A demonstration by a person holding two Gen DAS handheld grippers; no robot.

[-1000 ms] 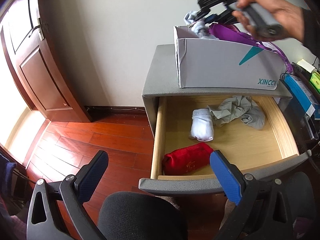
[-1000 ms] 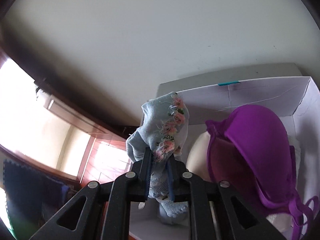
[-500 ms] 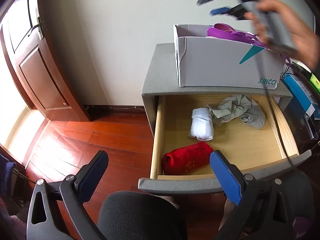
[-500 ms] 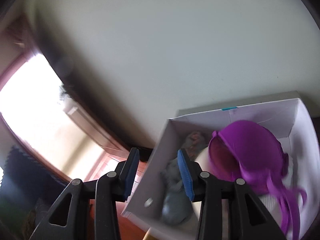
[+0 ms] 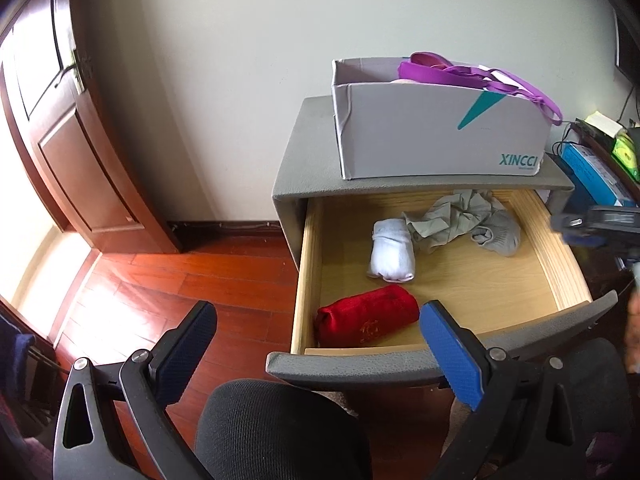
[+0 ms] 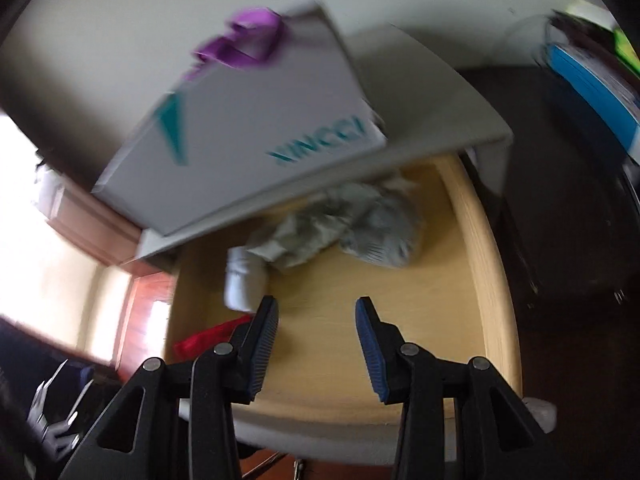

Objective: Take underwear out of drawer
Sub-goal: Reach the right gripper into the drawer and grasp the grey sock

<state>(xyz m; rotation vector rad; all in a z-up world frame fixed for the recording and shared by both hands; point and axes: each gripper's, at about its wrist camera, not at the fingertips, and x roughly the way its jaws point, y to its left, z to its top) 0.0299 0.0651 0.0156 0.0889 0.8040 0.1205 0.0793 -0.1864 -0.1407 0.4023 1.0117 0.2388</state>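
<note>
Left gripper [image 5: 316, 340]: jaws spread wide, holding nothing, hanging over a dark chair back before the open drawer [image 5: 560, 256]. Drawer contents, left to right: red roll [image 5: 366, 320] at the front left corner; white roll [image 5: 390, 256] mid-left; crumpled grey underwear [image 5: 460, 224] at the back, a grey sock [image 5: 500, 236] touching its right side; white box [image 5: 436, 136] with a purple bra [image 5: 476, 76] on the cabinet top above. Right gripper [image 6: 316, 332]: jaws open and empty, poised over the drawer's bare front floor, the grey underwear [image 6: 332, 216] beyond its tips; view blurred.
</note>
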